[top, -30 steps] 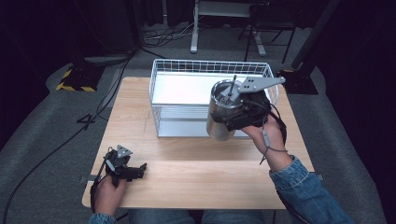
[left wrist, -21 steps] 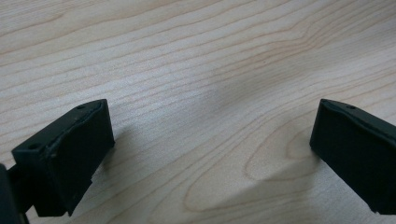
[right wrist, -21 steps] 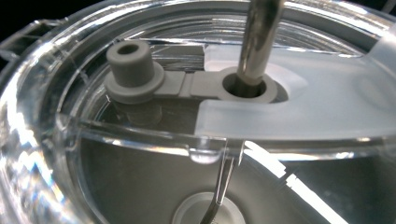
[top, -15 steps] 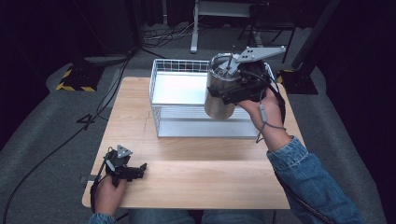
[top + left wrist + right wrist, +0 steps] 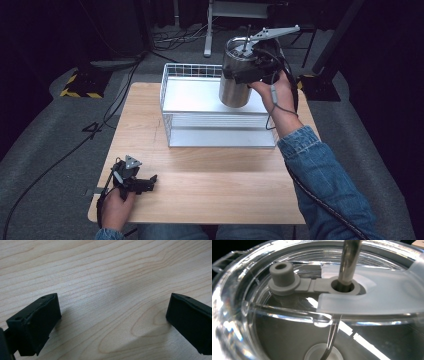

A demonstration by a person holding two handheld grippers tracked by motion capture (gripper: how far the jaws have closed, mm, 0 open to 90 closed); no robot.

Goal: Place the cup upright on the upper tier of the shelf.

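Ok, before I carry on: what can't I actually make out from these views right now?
- Right hand-held gripper: in the high view its jaws sit against the steel tumbler, so the contact is hidden.
- The right gripper view looks into the clear lid and metal straw; the jaw grip cannot be judged.
- Wire basket: the tumbler covers part of its far right area.
- Left hand-held gripper: small in the high view; its own view shows open jaws over bare table.

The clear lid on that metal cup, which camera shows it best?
The right gripper view: the lid is seen up close, with its grey stopper and metal straw. The high view shows the whole cup held over the wire basket, its lid small. The left gripper view shows bare table.
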